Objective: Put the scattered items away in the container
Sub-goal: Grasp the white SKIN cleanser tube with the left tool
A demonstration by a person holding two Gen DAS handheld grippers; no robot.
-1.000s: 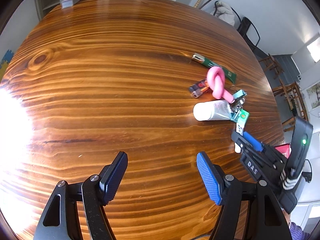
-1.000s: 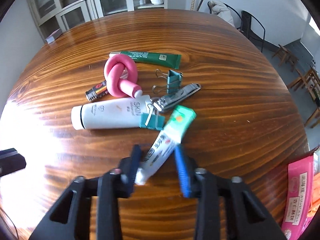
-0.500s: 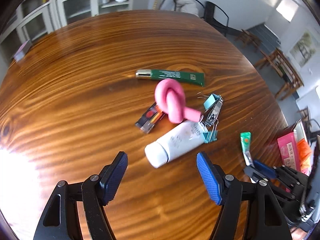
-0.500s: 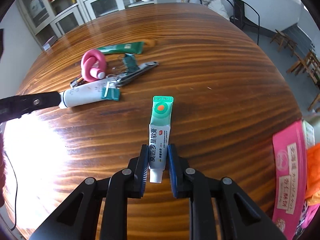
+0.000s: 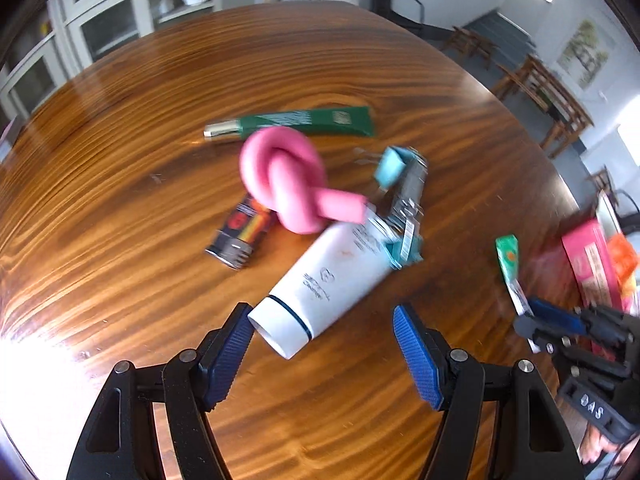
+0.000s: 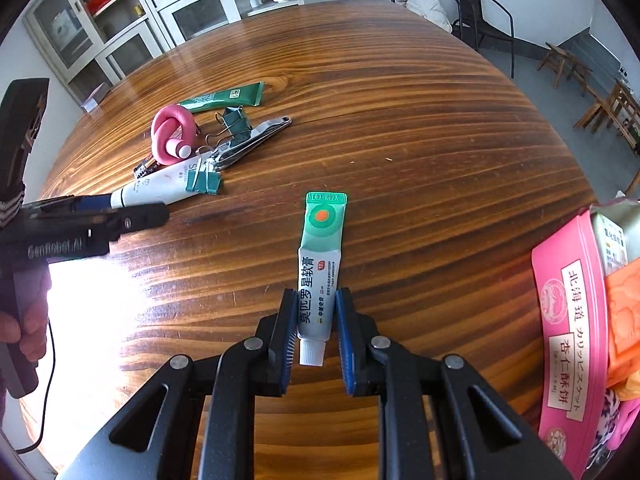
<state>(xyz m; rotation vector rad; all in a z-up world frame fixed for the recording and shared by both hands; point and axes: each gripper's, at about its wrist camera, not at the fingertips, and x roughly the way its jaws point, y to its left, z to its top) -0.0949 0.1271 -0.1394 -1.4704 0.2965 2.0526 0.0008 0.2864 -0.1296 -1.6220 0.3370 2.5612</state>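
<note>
The right gripper (image 6: 316,322) is clamped on the small green-and-white ointment tube (image 6: 320,268) near its cap over the wooden bench (image 6: 420,128), so it could swing loose, while the left gripper (image 5: 322,354), jaws apart, may nudge the white plastic lotion tube (image 5: 320,280) aside.

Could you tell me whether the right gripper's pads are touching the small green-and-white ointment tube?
Touching: the right wrist view shows both pads pressed against the ointment tube.

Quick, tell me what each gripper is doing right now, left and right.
Left gripper: open, holding nothing; the capped end of the white plastic tube lies between its jaws.
Right gripper: closed on the small green-and-white ointment tube.
</note>
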